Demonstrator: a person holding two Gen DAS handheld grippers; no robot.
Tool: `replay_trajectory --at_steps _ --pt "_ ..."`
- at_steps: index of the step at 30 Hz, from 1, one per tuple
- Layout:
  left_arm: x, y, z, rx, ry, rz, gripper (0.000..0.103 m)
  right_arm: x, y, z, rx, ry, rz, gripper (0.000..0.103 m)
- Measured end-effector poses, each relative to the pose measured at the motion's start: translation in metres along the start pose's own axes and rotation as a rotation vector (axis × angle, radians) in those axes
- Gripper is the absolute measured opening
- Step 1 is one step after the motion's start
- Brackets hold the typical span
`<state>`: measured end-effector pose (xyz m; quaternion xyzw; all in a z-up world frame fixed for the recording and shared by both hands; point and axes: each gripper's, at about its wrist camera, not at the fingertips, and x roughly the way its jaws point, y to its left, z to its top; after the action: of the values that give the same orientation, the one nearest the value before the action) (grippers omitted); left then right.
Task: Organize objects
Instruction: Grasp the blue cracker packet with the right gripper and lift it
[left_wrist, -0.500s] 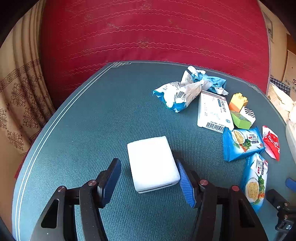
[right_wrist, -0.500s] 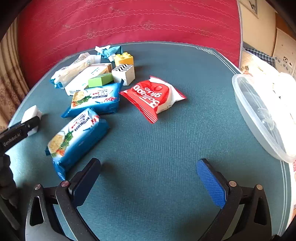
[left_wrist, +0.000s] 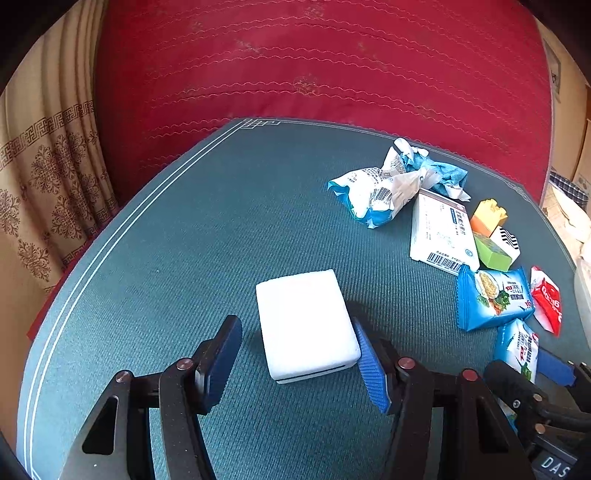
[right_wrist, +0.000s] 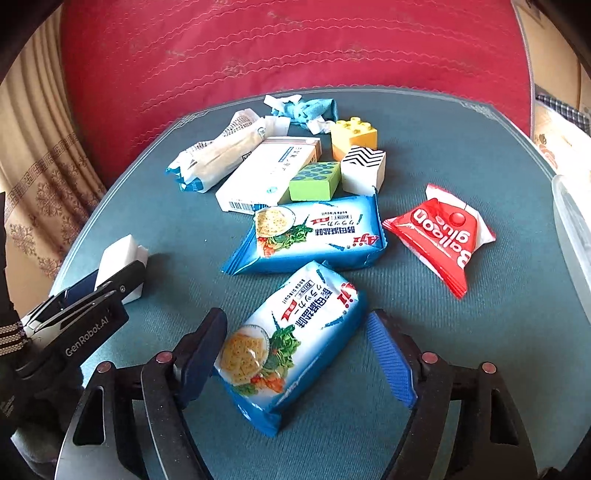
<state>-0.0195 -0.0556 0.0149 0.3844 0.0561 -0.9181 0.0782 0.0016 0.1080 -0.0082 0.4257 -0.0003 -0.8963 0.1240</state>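
1. The desk (right_wrist: 443, 332), covered in teal cloth, carries everything, and nothing on it looks sorted yet: the things lie scattered in a loose cluster, so I judge the task to be at an early stage.
2. A clear plastic container (right_wrist: 570, 229) sits at the desk's right edge. No item shows in the part in view; it may be where things are meant to go, but I cannot tell.
3. The white box (right_wrist: 266, 173) with a barcode lies touching the crumpled wrappers (right_wrist: 221, 151) and the toy blocks (right_wrist: 354, 155) at the far side.
4. Two blue cracker packets remain loose: the far packet (right_wrist: 314, 232) lies flat, and the near packet (right_wrist: 291, 343) lies between the fingers of the right hand-held gripper (right_wrist: 295, 354), which is wide open and not squeezing it.
5. The red pouch (right_wrist: 443, 236) lies apart to the right, untouched.
6. The white sponge block (left_wrist: 306, 325) rests flat on the desk, apart from the cluster, between the spread fingers of the left hand-held gripper (left_wrist: 299, 354). The right pad is at or near its edge; nothing is gripped.
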Motion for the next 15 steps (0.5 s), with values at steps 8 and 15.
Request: replay_trajectory --at_steps 8,15 --pt "0.001 -0.001 -0.001 0.004 0.004 -0.001 0.064 -0.007 0.002 -0.012 -0.131 -0.017 -0.076 0.047" --pt "0.001 -0.006 -0.002 0.028 0.004 -0.022 0.064 -0.026 -0.025 -0.027 -0.093 -0.030 -0.018 0.042"
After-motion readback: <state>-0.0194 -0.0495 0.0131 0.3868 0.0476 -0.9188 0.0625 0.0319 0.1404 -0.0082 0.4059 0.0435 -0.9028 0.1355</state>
